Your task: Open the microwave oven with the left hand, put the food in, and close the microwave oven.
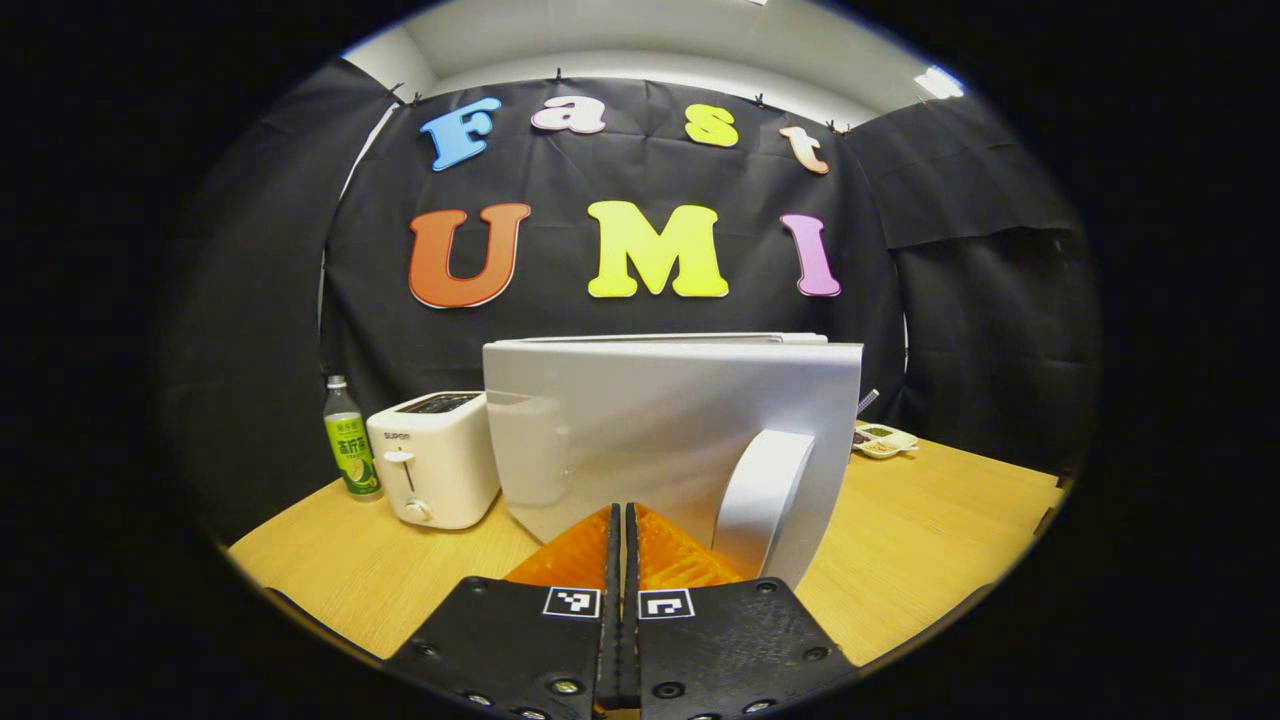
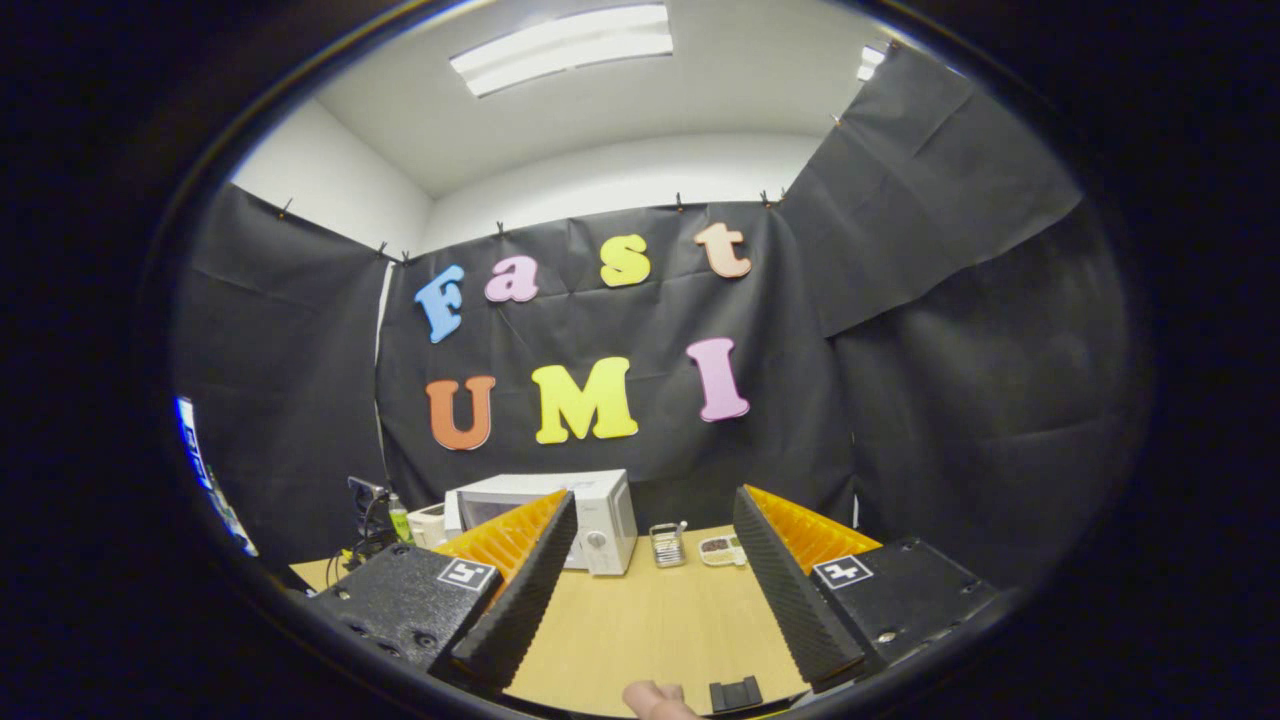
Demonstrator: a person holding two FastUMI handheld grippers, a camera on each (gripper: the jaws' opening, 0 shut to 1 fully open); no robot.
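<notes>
Left gripper (image 1: 622, 520) closed (empty) before the white boxy microwave oven (image 1: 670, 430) on a wooden table (image 1: 930, 530); right gripper (image 2: 650, 540) spread open.

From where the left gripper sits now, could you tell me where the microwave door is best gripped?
Take the microwave door by its white curved handle. It stands upright and bows out from the door, so come straight at it with the left gripper, jaws opened to straddle it sideways.

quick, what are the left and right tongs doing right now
Left tongs: closed, empty, in front of the microwave door.
Right tongs: open, empty.
</notes>
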